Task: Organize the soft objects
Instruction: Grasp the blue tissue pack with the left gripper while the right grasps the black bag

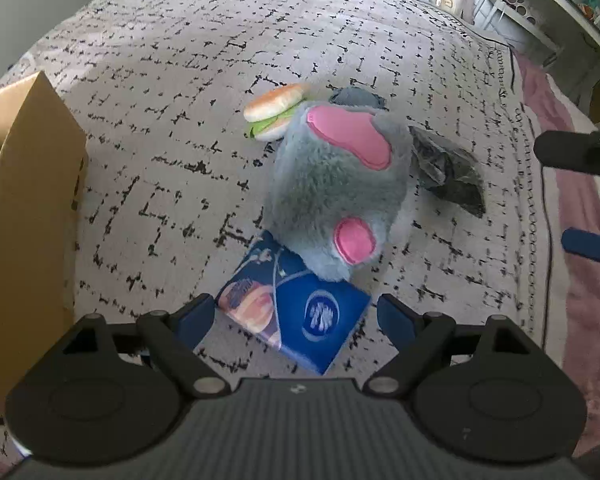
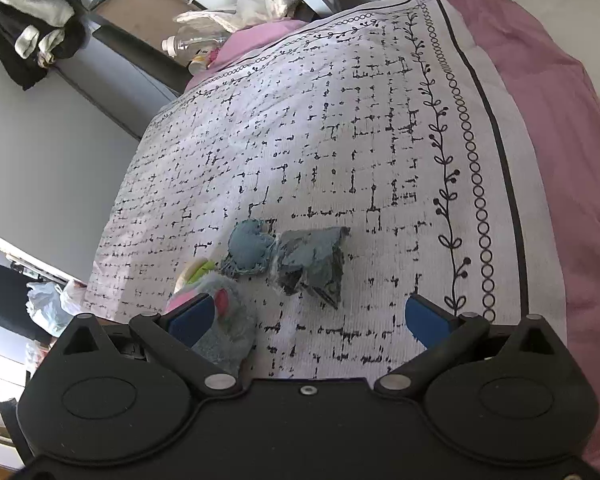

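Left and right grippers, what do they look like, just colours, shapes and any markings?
Both look alike. The left gripper and right gripper each have a matte black body with two rounded lobes, angled black linkage arms with silver pivot pins, and blue fingers. The left body is ribbed grey in the middle. No cables or sleeves show.

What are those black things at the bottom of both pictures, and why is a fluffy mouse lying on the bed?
Those are grabbing tools a person holds, one per hand, each with a camera looking along its two blue fingers. One picture comes from the left gripper, the other from the right gripper. Both are open and hold nothing. On the patterned white bedspread lie a grey plush mouse with pink ears, a blue tissue packet, a soft toy burger and a crumpled grey cloth. A cardboard box waits on the left.
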Demonstrator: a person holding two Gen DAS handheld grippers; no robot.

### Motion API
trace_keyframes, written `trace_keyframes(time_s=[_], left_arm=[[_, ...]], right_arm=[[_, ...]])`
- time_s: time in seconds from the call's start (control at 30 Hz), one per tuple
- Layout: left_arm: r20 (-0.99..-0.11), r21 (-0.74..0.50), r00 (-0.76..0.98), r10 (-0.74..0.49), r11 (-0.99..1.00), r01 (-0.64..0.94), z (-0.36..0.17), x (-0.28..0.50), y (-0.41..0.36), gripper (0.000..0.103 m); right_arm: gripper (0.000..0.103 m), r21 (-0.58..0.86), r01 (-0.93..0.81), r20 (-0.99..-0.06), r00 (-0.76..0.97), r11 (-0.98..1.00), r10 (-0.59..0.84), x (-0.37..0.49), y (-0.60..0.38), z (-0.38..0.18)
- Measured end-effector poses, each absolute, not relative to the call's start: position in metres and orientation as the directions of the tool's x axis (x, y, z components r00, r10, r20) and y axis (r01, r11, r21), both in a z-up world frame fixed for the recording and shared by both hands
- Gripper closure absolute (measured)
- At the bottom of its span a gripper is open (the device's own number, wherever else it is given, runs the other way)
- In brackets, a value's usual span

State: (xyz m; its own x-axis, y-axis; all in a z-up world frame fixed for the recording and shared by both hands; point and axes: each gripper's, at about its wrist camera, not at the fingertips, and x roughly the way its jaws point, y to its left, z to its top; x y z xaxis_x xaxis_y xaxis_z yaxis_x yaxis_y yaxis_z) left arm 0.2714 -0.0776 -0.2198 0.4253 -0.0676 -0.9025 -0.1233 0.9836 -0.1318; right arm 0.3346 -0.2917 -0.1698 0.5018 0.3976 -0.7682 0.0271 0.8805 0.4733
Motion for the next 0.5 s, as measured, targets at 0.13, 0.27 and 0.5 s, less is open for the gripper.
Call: trace_keyframes(time_s=[0.13,0.27,0.5], left_arm=[[-0.91,-0.088,0.412,-0.037,0.991,-0.104,-0.229,0.276,-0.08,0.016],[-0.908,-0.091,0.417,-0.04,0.99,-0.104,-0.236,0.277,-0.076,0.016],[-0.905,-0.116,0.42,-0.066,0.989,-0.095,-0.234,0.274,-0.067,0.022]], right_arm=[[0.0,0.464,0.034,-0.78,0.49,0.885,0.39,0.341,-0.29,-0.177],[0.0,0.441,0.034,-0.792,0.485,0.897,0.371,0.349,-0.285,-0.182],[0.0,0.386,0.02,-0.819,0.466,0.922,0.333,0.365,-0.27,-0.19]])
